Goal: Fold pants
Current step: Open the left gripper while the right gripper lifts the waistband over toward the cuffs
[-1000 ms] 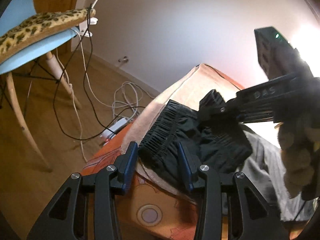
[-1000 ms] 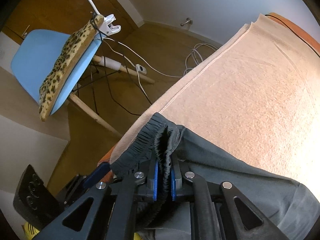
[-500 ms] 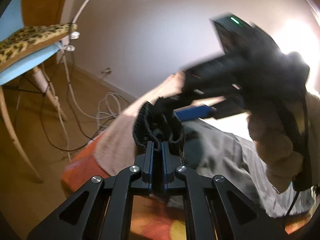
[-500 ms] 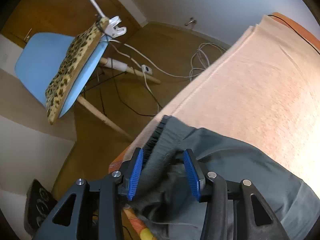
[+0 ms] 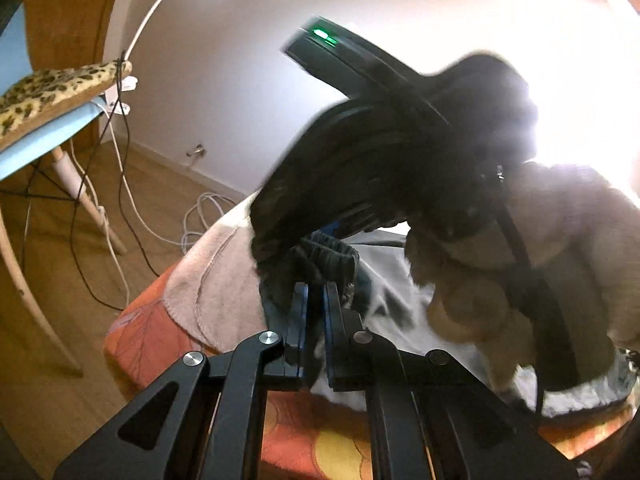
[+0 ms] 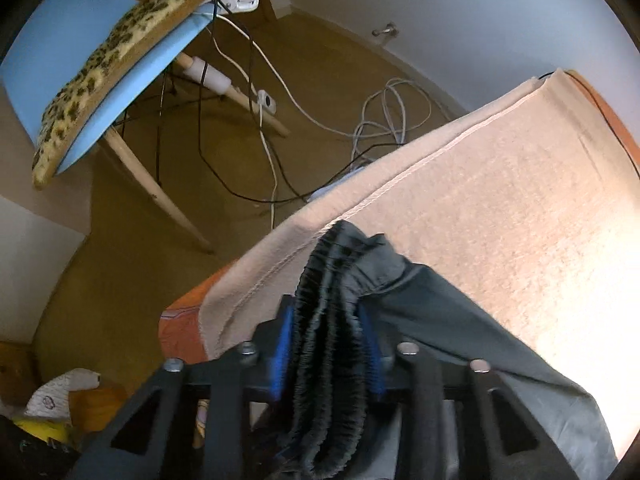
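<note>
Dark grey pants (image 6: pixel 460 320) lie on a peach blanket (image 6: pixel 500 180), their ribbed elastic waistband (image 6: pixel 332 300) bunched at the near edge. In the right wrist view my right gripper (image 6: pixel 328 344) points steeply down. Its jaws are closing, with the gathered waistband between them and both blue pads against it. In the left wrist view my left gripper (image 5: pixel 316 312) is shut on a fold of the same waistband (image 5: pixel 332 256). The right tool's black body (image 5: pixel 380 152) and the hand (image 5: pixel 560 240) holding it loom close above, hiding most of the pants (image 5: pixel 400 300).
The blanket covers an orange patterned sheet (image 5: pixel 304 432) whose edge drops to a wooden floor. A blue chair (image 6: pixel 132 64) with a leopard cushion (image 6: pixel 120 44) stands left, with cables (image 6: pixel 380 120) tangled on the floor. Strong light glares at the right.
My left gripper shut on the waistband and lifted it slightly. My right gripper let go, opened, shifted along the waistband and closed in on the bunched part, nearer to the left one.
</note>
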A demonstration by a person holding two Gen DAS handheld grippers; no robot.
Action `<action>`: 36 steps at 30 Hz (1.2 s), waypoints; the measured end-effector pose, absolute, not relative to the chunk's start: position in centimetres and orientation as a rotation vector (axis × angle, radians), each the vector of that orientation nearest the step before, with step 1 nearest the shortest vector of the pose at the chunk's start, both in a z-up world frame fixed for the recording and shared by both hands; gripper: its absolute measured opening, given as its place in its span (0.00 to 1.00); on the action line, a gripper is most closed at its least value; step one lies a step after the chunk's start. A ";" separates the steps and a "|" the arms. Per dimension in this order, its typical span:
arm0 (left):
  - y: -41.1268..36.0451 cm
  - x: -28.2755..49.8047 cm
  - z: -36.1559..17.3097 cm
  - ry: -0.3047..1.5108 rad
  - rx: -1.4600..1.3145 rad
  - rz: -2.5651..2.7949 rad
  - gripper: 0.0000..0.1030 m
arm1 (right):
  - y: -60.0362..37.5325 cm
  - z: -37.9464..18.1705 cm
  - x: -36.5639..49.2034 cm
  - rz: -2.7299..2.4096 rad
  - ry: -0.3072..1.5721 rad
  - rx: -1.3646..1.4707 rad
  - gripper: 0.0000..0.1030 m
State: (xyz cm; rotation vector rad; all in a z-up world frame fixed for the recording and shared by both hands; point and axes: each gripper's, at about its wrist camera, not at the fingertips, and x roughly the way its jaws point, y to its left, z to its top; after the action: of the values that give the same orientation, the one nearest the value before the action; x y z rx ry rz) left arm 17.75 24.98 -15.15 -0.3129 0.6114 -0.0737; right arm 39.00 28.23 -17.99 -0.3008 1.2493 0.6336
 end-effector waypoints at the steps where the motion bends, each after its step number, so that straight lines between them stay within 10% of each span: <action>1: 25.2 17.3 -15.1 0.604 -0.321 -0.070 0.08 | 27.5 -17.8 39.2 0.644 1.255 -0.262 0.18; 5: 26.7 15.3 -14.7 0.578 -0.352 -0.052 0.32 | 24.6 -16.6 39.5 0.688 1.250 -0.118 0.15; 36: 14.4 12.6 -12.0 0.693 -0.245 -0.132 0.43 | 4.6 0.9 33.2 0.738 0.996 0.274 0.14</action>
State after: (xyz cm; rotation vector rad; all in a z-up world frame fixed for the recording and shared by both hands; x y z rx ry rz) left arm 12.56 14.43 -11.99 -0.2448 0.6931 -0.1316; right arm 33.17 4.61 0.87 0.2737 0.9963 0.7377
